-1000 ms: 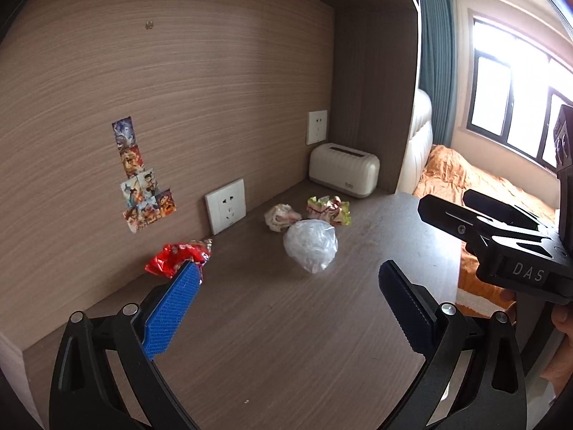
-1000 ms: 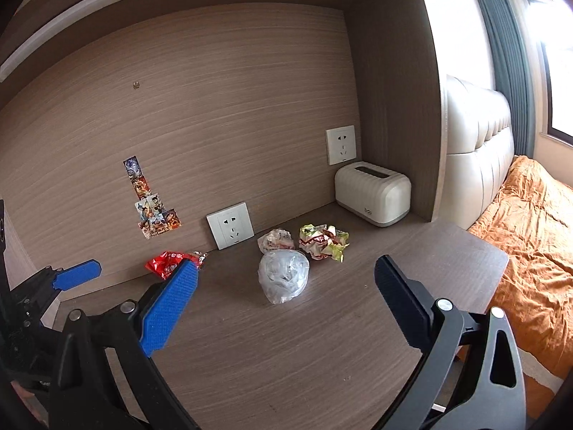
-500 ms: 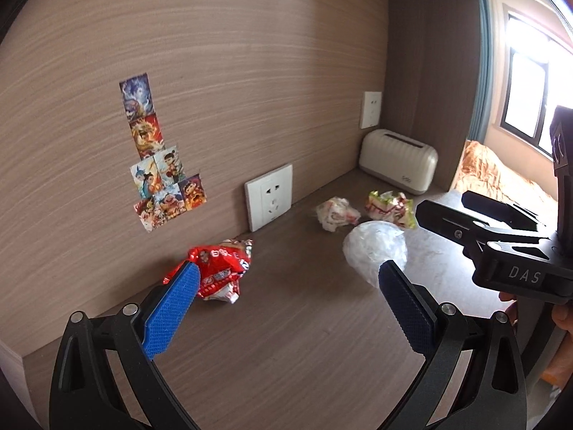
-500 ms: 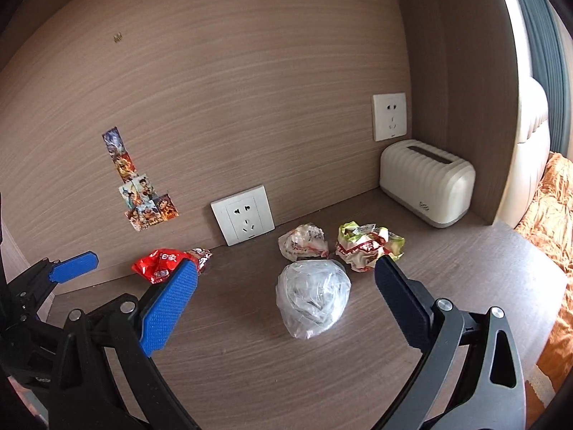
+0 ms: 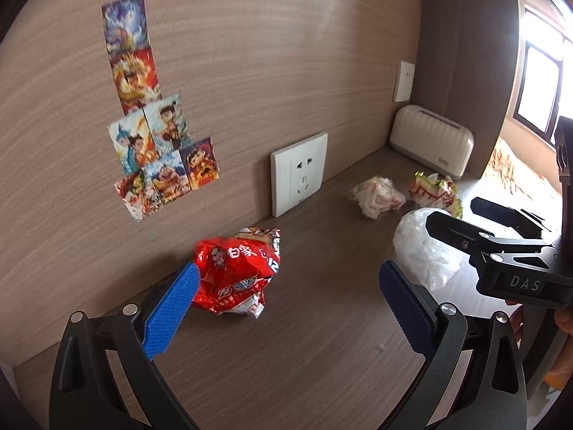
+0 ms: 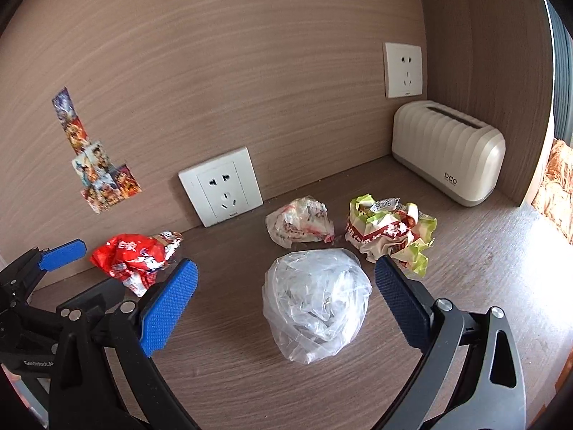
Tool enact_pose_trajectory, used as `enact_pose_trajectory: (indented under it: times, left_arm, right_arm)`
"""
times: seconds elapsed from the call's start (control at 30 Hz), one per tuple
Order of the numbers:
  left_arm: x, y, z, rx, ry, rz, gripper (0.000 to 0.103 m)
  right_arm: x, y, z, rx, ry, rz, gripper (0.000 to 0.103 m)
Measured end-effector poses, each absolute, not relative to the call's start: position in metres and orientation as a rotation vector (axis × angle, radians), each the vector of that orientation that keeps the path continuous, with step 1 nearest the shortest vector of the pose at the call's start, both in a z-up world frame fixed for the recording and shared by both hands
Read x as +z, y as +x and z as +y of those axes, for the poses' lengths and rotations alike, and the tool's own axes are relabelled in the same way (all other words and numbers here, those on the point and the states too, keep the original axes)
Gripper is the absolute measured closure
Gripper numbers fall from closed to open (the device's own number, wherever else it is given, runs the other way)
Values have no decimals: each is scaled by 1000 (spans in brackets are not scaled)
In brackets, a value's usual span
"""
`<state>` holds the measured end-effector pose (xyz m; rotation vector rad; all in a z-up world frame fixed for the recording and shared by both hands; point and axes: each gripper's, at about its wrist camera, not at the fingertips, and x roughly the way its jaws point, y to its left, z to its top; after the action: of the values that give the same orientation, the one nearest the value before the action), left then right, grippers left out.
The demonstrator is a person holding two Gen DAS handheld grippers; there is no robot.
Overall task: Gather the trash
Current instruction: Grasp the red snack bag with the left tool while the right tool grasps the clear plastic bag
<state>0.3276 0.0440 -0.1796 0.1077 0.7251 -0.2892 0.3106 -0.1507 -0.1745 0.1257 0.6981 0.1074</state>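
Note:
A crumpled red snack wrapper point(image 5: 238, 268) point(image 6: 138, 256) lies on the wooden desk near the back wall; my left gripper point(image 5: 286, 310) is open just in front of it, its left pad beside the wrapper. A clear plastic bag ball point(image 6: 315, 308) point(image 5: 422, 251) sits mid-desk between the open fingers of my right gripper point(image 6: 284, 302). Behind it lie a white crumpled wrapper point(image 6: 301, 220) point(image 5: 376, 195) and a green-and-red crumpled wrapper point(image 6: 390, 229) point(image 5: 435, 191). Neither gripper holds anything.
A cream ribbed box point(image 6: 447, 150) stands in the back right corner. A loose white socket plate point(image 6: 220, 186) leans on the wall, with stickers point(image 5: 154, 132) to its left. The desk point(image 6: 483, 251) ends at the right, with orange bedding beyond.
Both grippers have moved forward and down toward the desk. The left one closed in on the red wrapper, the right one on the plastic bag ball. Both stayed open.

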Motion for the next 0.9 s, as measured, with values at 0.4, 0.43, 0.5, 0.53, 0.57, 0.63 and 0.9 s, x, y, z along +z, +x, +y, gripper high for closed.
enact_pose_trajectory:
  times: [0.4, 0.43, 0.5, 0.53, 0.57, 0.63, 0.9]
  left_arm:
    - [-207, 373, 50, -278, 149, 775, 5]
    - [-208, 375, 50, -278, 163, 773, 5]
    - [-209, 378, 46, -274, 191, 766, 5]
    - [-211, 379, 45, -265, 209, 761, 6]
    - [-212, 381, 42, -255, 230, 759, 15]
    - [-214, 380, 38, -215, 290, 729, 45]
    - [-202, 373, 48, -223, 237, 711, 70]
  right_arm:
    - [-213, 350, -149, 46, 124, 823, 4]
    - [-216, 352, -149, 40, 119, 833, 4]
    - [-221, 354, -149, 33, 105, 849, 7]
    - [-224, 355, -149, 28, 98, 860, 12]
    - [-228, 356, -149, 24, 94, 876, 27]
    - [-234, 358, -150, 20, 101, 899, 53]
    - [-222, 344, -144, 67, 72, 853, 63]
